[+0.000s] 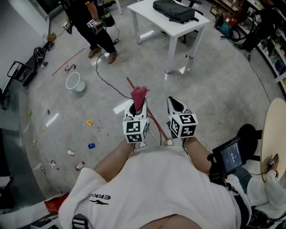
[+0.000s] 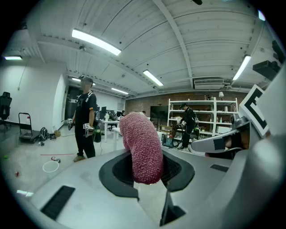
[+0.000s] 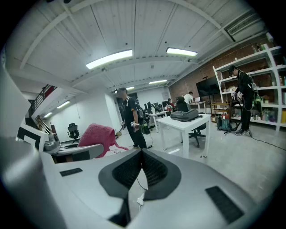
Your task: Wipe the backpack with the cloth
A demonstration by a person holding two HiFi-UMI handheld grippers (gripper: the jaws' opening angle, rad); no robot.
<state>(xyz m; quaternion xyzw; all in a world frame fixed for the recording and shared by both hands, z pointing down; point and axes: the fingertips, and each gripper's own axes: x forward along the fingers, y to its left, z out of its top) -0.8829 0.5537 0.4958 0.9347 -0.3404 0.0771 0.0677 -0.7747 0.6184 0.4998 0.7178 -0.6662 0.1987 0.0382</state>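
Note:
A pink-red cloth [image 1: 139,95] stands up out of my left gripper [image 1: 136,108], which is shut on it; in the left gripper view the cloth [image 2: 140,147] fills the space between the jaws. My right gripper [image 1: 177,106] is beside it, shut, with nothing in it; its jaws meet in the right gripper view [image 3: 142,154]. The dark backpack [image 1: 174,10] lies flat on a white table [image 1: 152,12] well ahead of me, and the backpack [image 3: 184,115] shows on the table [image 3: 187,123] in the right gripper view. Both grippers are held close to my body, far from the backpack.
A person in black [image 1: 91,27] stands left of the table. A white bucket [image 1: 74,82], a red strip [image 1: 129,82], cables and small litter lie on the grey floor. Shelves [image 1: 268,31] line the right side. A round table [image 1: 273,134] is at my right.

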